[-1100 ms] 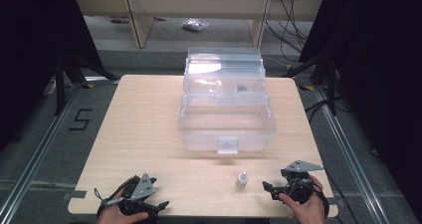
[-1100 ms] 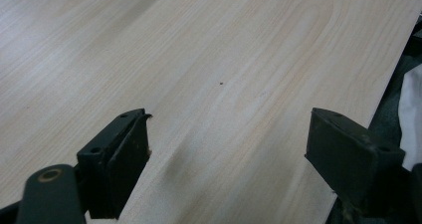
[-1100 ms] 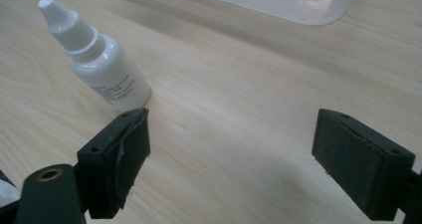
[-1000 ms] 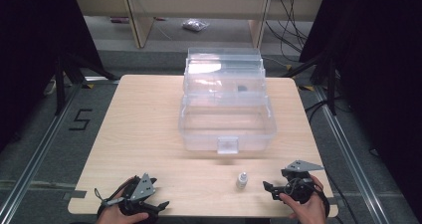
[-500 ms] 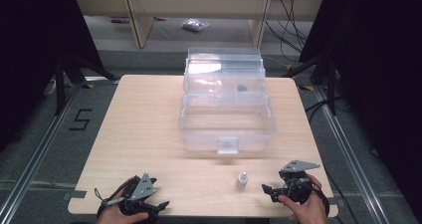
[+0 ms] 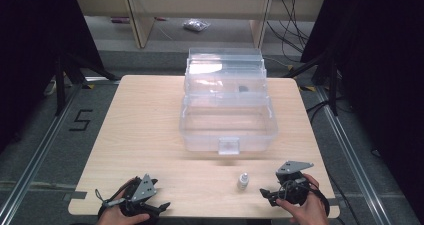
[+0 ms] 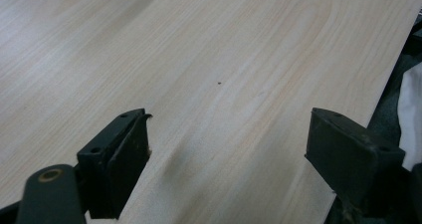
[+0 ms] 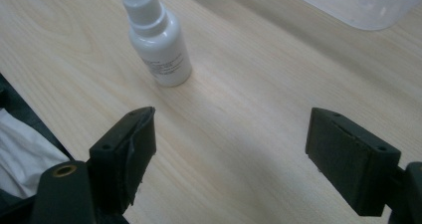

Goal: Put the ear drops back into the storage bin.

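Where legible: floor mark (image 6: 81,120) "5"

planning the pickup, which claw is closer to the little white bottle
The right claw: the bottle stands just beside it, in front of the box. The left claw sits farther off.

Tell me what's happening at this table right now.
A person holds a gripper in each hand at the near edge of the table. Both the left gripper and the right gripper are open and empty. A small white bottle stands upright beside the right gripper, untouched. An open clear box sits farther back.
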